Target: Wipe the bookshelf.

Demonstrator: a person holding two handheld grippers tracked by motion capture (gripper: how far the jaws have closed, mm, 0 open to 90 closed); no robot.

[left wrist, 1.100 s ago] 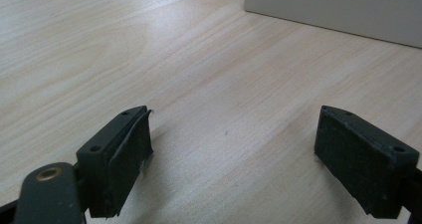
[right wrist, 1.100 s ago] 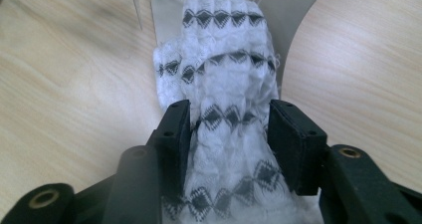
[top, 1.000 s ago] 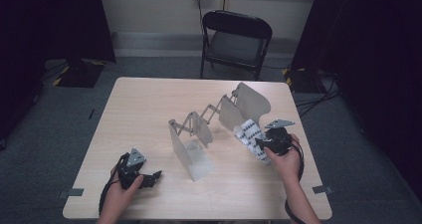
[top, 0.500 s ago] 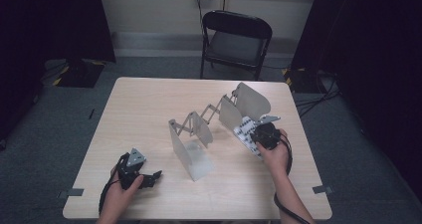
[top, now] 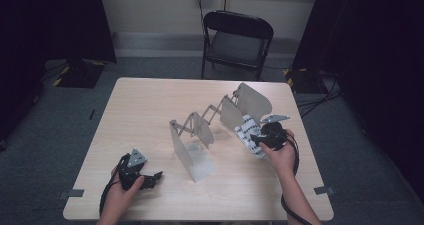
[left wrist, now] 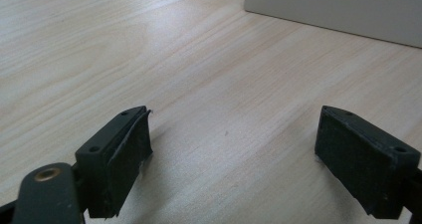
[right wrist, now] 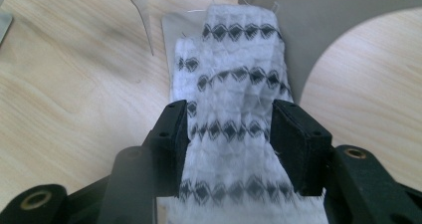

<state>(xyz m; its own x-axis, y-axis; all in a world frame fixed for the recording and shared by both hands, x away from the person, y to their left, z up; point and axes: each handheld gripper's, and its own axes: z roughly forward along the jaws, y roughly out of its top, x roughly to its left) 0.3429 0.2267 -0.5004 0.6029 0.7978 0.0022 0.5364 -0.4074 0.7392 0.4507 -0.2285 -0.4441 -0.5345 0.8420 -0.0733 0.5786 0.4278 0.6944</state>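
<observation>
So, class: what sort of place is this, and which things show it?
Probably a recording studio or lab: black curtains at the sides, a lone wooden table on grey carpet, a folding chair, cables trailing across the floor.

A pale wood-grain table [top: 150, 110] with a smooth, faintly glossy top. At its two o'clock lies a white woven cloth [right wrist: 234, 84], nubbly, with black diamond rows. The folding rack [top: 192, 150] at centre is matt grey sheet metal. The gripper jaws are matt black plastic.
</observation>
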